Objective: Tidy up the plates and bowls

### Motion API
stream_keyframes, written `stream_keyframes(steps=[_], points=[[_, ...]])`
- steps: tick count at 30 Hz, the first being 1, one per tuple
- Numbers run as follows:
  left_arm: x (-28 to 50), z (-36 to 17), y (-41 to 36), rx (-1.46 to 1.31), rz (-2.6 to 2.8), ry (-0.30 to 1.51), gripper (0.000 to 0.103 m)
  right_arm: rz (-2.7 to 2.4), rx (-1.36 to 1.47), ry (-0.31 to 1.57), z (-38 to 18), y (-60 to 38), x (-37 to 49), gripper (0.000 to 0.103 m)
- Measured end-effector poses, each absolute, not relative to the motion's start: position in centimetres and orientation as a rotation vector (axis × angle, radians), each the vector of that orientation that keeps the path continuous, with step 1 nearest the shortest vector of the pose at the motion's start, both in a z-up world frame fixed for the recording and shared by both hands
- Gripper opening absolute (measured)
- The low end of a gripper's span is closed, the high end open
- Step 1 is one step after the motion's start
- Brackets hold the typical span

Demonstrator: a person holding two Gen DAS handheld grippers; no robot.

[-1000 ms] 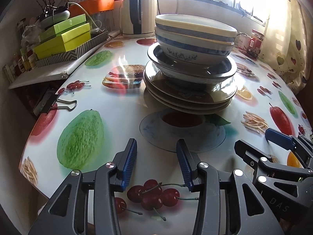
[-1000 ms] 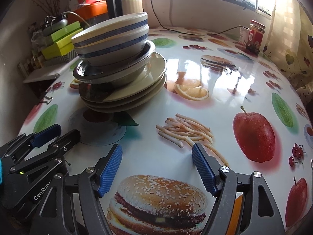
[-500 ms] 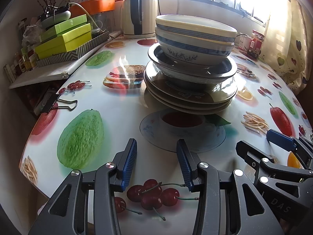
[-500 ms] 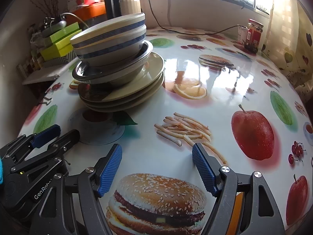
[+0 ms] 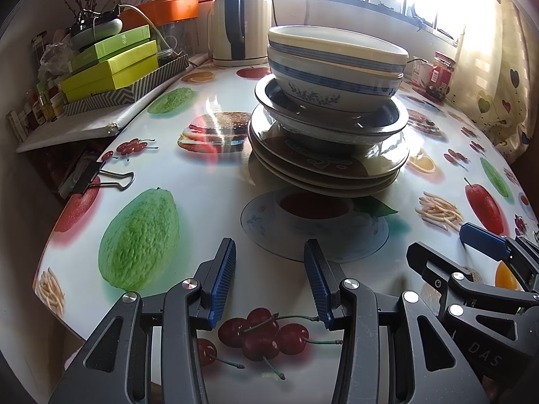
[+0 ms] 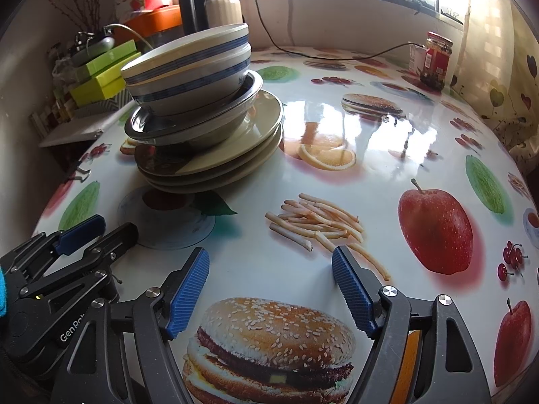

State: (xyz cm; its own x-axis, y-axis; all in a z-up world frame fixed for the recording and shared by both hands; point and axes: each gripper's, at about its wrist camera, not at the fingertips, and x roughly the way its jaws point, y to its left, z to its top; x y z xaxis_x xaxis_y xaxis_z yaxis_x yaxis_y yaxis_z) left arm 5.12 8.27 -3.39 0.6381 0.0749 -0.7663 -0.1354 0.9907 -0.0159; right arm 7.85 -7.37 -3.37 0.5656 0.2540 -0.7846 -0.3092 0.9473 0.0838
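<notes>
One stack of dishes stands on the fruit-print table [image 5: 209,202]. Two blue-striped cream bowls [image 5: 333,64] [image 6: 192,70] sit nested on top, inside a steel bowl [image 5: 323,124] [image 6: 202,124], which rests on several cream plates [image 5: 323,168] [image 6: 215,165]. My left gripper [image 5: 269,252] hovers open near the table's front edge, short of the stack, with nothing between its blue pads. My right gripper [image 6: 271,259] is open too, wider, to the right of the stack, empty over the printed burger and fries.
A kettle [image 5: 241,17] stands at the back by the window. Green boxes [image 5: 111,64] are piled on a shelf at the left. A binder clip [image 5: 101,178] grips the table's left edge. A red-lidded jar [image 6: 436,60] and a cable lie at the far right.
</notes>
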Motion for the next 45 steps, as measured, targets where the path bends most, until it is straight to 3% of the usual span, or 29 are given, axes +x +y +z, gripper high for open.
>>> stream_keyframes(steps=[45], points=[[5.08, -3.44, 8.25, -0.074, 0.12, 0.869, 0.044, 0.331, -0.065, 0.91, -3.41, -7.34, 7.82, 0.079]])
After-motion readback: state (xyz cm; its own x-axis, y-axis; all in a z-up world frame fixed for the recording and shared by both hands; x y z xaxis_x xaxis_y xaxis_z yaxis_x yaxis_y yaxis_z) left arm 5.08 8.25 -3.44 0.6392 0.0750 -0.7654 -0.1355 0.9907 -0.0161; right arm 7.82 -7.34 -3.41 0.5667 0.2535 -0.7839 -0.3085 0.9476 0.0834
